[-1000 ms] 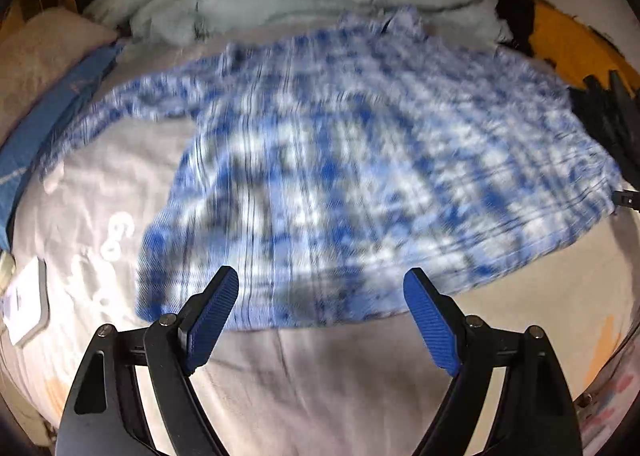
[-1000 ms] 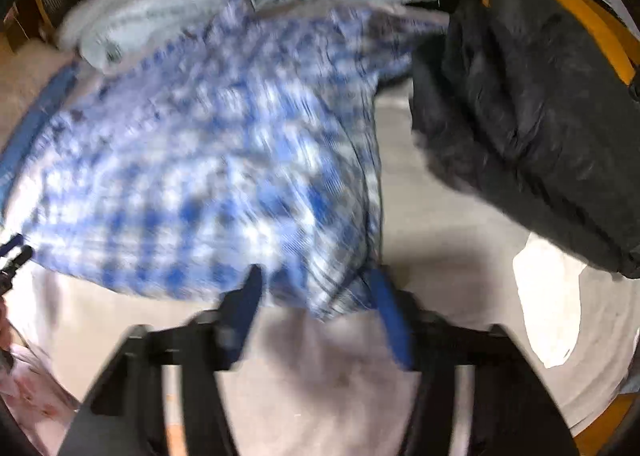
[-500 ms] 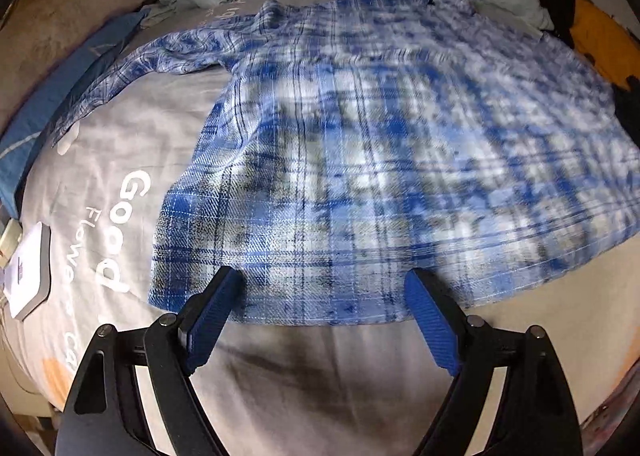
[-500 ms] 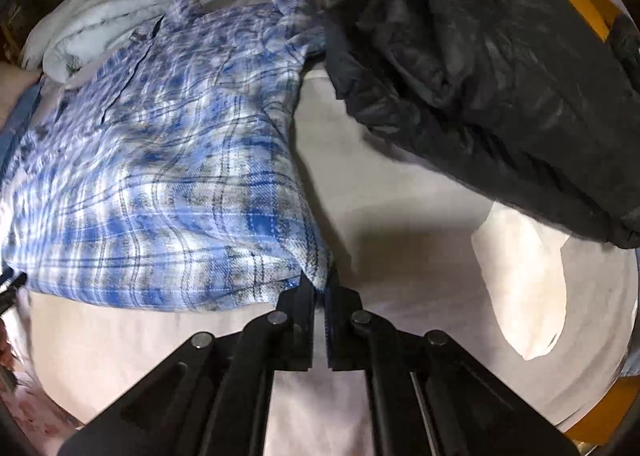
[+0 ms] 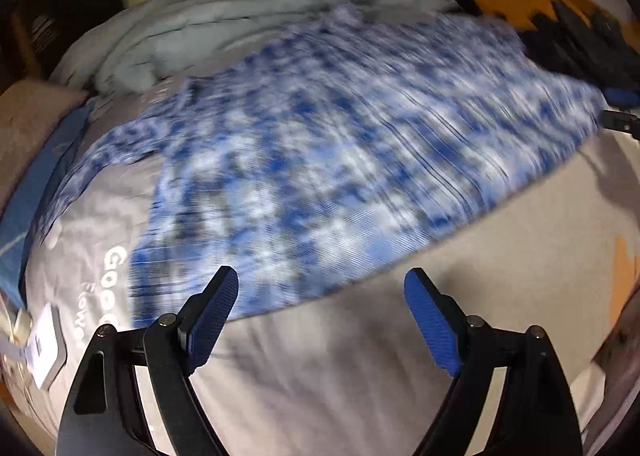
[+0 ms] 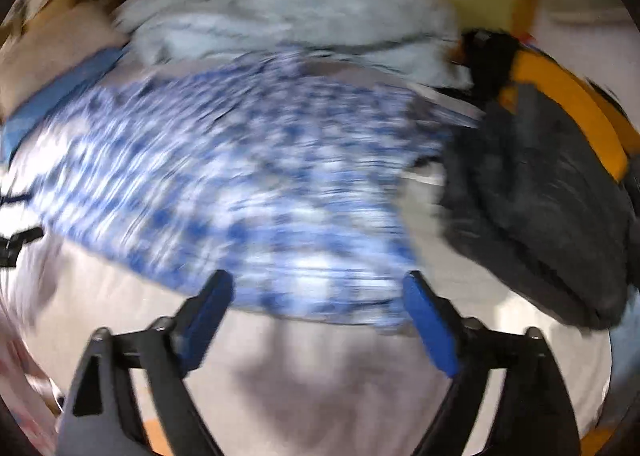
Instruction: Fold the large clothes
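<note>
Right gripper [image 6: 316, 320] now spread wide, shirt [image 6: 240, 192] released, left gripper [image 5: 320, 320] wide, empty, plaid blurred, jacket [image 6: 540, 208] cut off.

left gripper [image 5: 320, 320]: black arms, ribbed blue pads, silver screws | right gripper [image 6: 316, 320]: same black arms, blue pads

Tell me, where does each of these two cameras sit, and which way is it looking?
Left wrist view: rides on the left gripper, facing forward over the grey bedsheet at the blue-and-white plaid shirt; its two blue-padded fingers show, spread.
Right wrist view: rides on the right gripper, facing the same shirt, black padded jacket alongside; fingers spread.
Shared: shirt, sheet, pale blue blanket.
</note>
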